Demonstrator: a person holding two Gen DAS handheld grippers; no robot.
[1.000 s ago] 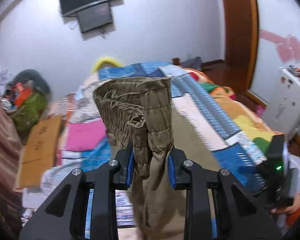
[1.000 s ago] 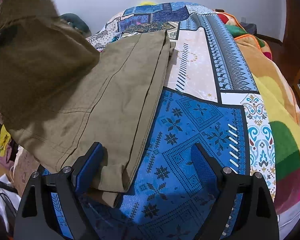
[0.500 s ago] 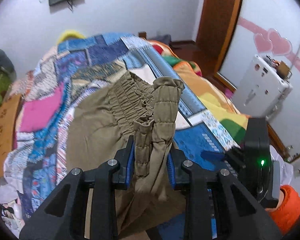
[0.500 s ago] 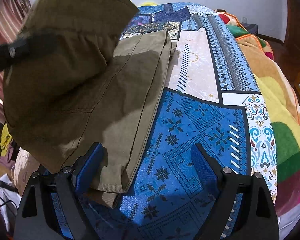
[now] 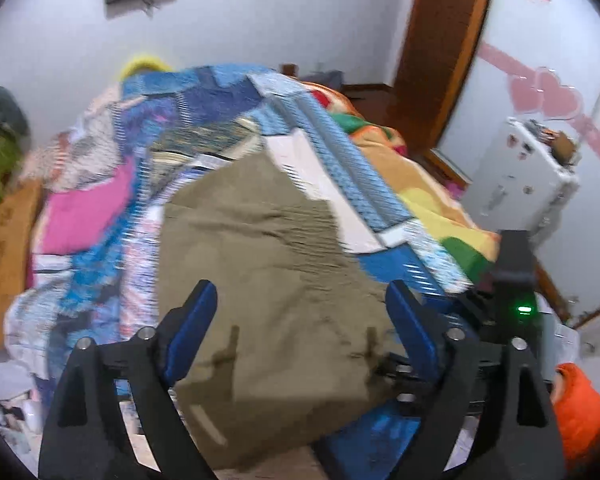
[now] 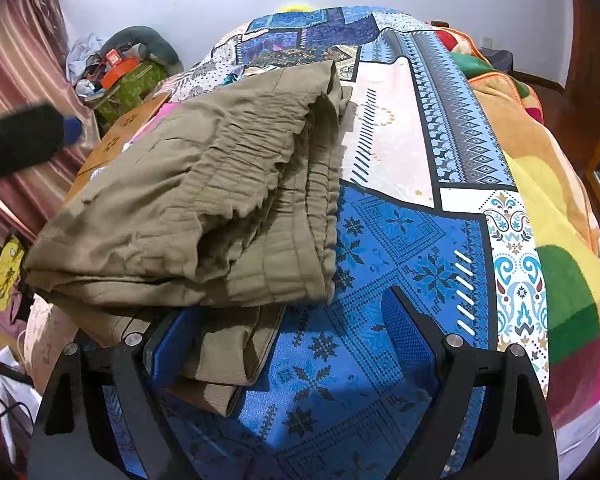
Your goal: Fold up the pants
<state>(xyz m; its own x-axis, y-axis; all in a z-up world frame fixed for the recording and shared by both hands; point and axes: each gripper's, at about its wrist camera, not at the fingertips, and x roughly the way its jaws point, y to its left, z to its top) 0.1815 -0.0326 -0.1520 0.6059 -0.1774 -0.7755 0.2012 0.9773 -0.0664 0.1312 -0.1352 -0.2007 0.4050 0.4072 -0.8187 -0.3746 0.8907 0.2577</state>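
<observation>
While both claws gape: 1 pants (image 6: 204,208) folded, 1 quilt (image 6: 400,248).

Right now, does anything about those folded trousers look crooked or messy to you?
Yes. The pants lie folded on the quilt, but not squarely: the gathered waistband sits bunched and skewed on top, and a lower layer sticks out past the fold toward the bed's edge.

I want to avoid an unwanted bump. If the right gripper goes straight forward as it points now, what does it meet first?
Probably the bedspread: the open right gripper points along its blue patch. The folded pants lie just left of that line, over the left finger, so they may brush it; depth is unclear.
</observation>
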